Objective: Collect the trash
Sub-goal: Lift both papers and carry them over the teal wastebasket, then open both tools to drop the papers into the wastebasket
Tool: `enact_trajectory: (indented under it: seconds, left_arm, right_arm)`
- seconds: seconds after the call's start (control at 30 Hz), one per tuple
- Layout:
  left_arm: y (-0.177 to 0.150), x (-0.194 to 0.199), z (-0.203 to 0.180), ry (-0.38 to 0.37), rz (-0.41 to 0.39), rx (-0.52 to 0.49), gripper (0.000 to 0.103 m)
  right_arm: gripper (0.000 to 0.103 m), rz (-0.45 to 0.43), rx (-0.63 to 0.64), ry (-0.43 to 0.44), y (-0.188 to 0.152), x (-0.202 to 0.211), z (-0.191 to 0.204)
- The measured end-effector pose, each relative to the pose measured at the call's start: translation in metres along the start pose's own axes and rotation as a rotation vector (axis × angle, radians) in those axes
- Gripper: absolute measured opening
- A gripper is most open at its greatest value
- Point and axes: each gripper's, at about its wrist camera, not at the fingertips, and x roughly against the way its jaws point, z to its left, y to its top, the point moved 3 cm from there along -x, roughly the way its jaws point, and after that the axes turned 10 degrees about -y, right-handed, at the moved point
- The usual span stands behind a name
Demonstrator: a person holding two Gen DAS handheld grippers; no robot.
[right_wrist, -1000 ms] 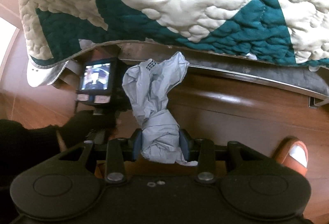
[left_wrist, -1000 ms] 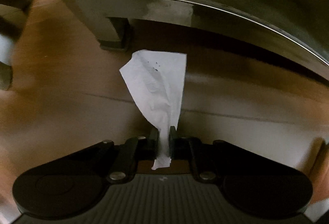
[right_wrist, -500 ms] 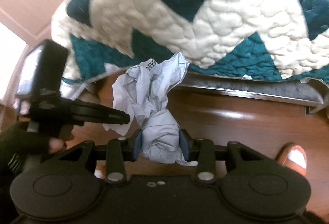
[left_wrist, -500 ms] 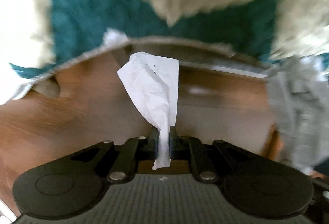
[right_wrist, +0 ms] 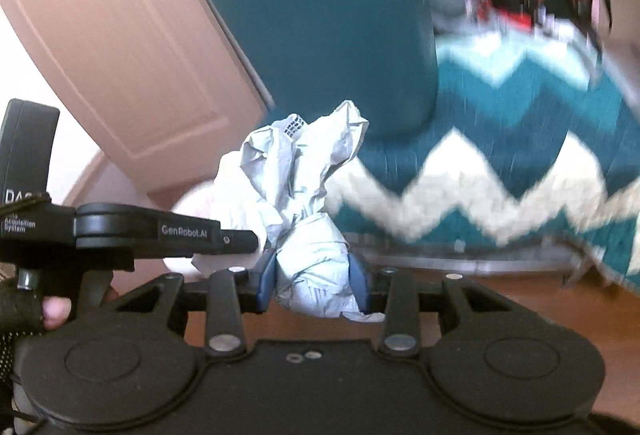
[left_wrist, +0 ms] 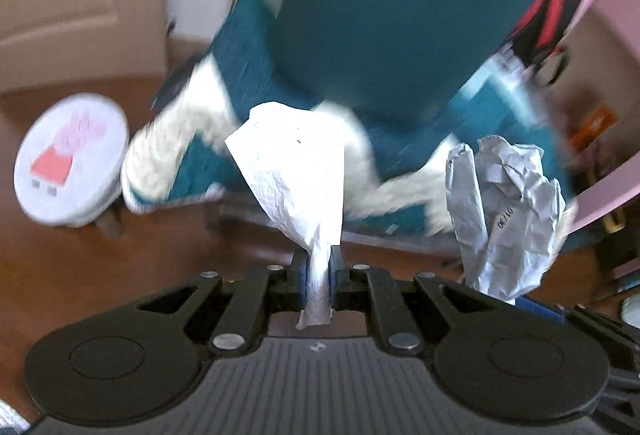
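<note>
Both tools hold trash above the floor.
Left tool (left_wrist: 319, 275) pinches a white tissue (left_wrist: 296, 171); right tool (right_wrist: 313, 275) clamps crumpled paper (right_wrist: 304, 211) near the bed (right_wrist: 500, 171).

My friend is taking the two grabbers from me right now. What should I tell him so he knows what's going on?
Left gripper: shut on a white tissue.
Right gripper: shut on a crumpled grey paper, which also shows at the right of the left view.
Both are held up beside the bed, its teal and white quilt in front, wood floor below.
Done: both bits of trash are picked up.
Left: drop them in a bin. No bin shows in these views, so find one first, and keep both grips tight.
</note>
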Motion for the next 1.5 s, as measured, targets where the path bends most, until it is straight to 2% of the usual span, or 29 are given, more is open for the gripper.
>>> enact_trajectory:
  seconds: [0.17,0.33,0.5,0.63,0.83,1.03,1.17,1.37,1.5]
  left_arm:
    - [0.030,0.063,-0.035,-0.048,-0.150,-0.072,0.010]
    - [0.072,0.106,-0.071,-0.069,-0.272,-0.163,0.010]
    - [0.123,0.141,-0.104,-0.056,-0.364,-0.254,0.010]
    - [0.161,0.151,-0.121,-0.045,-0.406,-0.277,0.010]
    - [0.205,0.146,-0.131,-0.037,-0.385,-0.282,0.010]
    - [0.234,0.108,-0.126,0.003,-0.327,-0.291,0.010]
    - [0.252,0.073,-0.115,0.028,-0.258,-0.276,0.010]
    - [0.263,0.030,-0.098,0.032,-0.137,-0.253,0.010]
    - [0.262,0.011,-0.089,0.048,-0.091,-0.244,0.011]
  right_arm:
    - [0.038,-0.156,0.030,0.011,0.051,0.062,0.006]
    - [0.038,-0.286,0.039,0.027,0.116,0.107,0.012]
    - [0.038,-0.355,0.041,0.008,0.175,0.122,0.014]
    - [0.038,-0.376,0.048,-0.012,0.209,0.118,0.018]
    - [0.038,-0.370,0.067,-0.053,0.239,0.096,0.026]
    - [0.038,-0.316,0.073,-0.079,0.257,0.060,0.025]
    - [0.038,-0.270,0.093,-0.094,0.266,0.033,0.021]
    - [0.040,-0.193,0.139,-0.120,0.268,-0.001,0.015]
    - [0.041,-0.151,0.154,-0.127,0.264,-0.014,0.010]
